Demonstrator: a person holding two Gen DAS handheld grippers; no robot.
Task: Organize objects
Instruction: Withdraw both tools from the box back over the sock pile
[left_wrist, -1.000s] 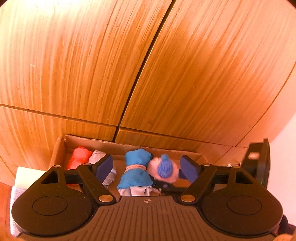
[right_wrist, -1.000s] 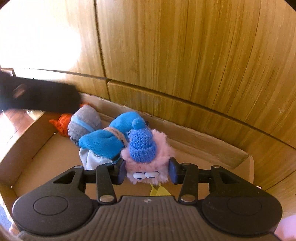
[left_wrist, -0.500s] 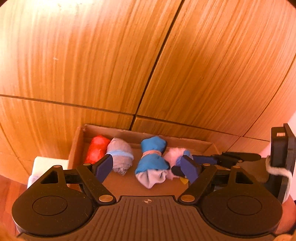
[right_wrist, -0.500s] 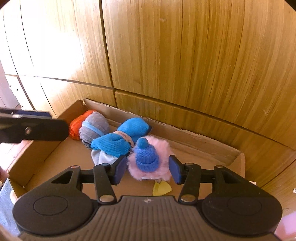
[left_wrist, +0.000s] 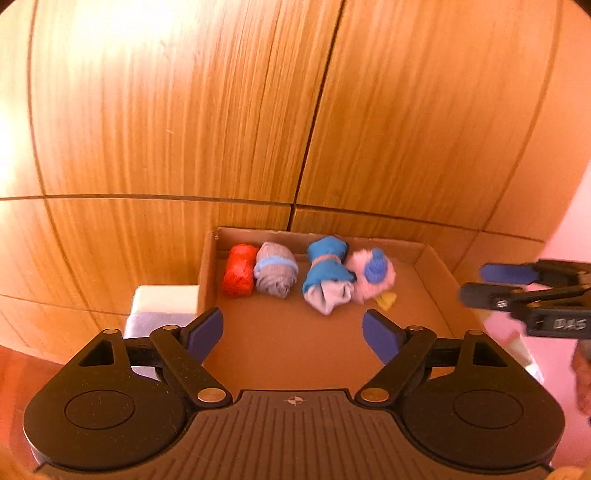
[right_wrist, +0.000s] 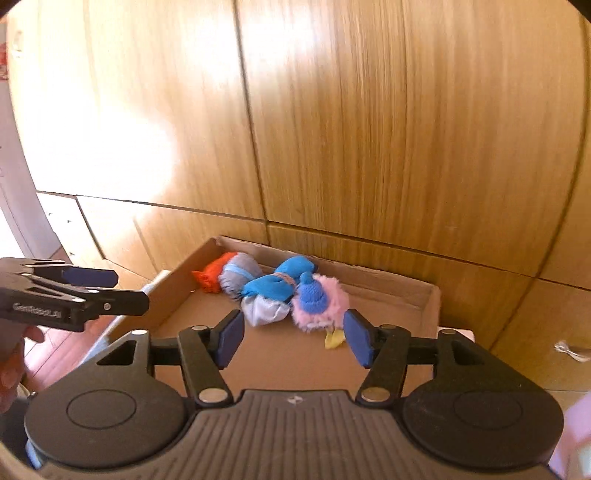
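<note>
Currently: pink plush toy (right_wrist: 320, 303) lies inside the cardboard box (right_wrist: 391, 288).
Beside it sit blue (right_wrist: 275, 284), grey (right_wrist: 236, 275) and red (right_wrist: 210, 275) bundles. Right gripper (right_wrist: 293, 338) and left gripper (left_wrist: 293, 330) are both opening, nothing between their jaws.

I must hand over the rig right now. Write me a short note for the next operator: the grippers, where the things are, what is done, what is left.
Left gripper: jaws opening, nothing between them, held over the near part of the cardboard box.
Right gripper: jaws opening, nothing between them, pulled back from the pink plush toy.
Things: four lie in a row along the far wall of the box: red roll, grey roll, blue roll, then the plush toy with its blue knit hat.
Done: those four are in the box; both grippers are free.
Left: no other loose item shows in either view; look around before you go on.
</note>
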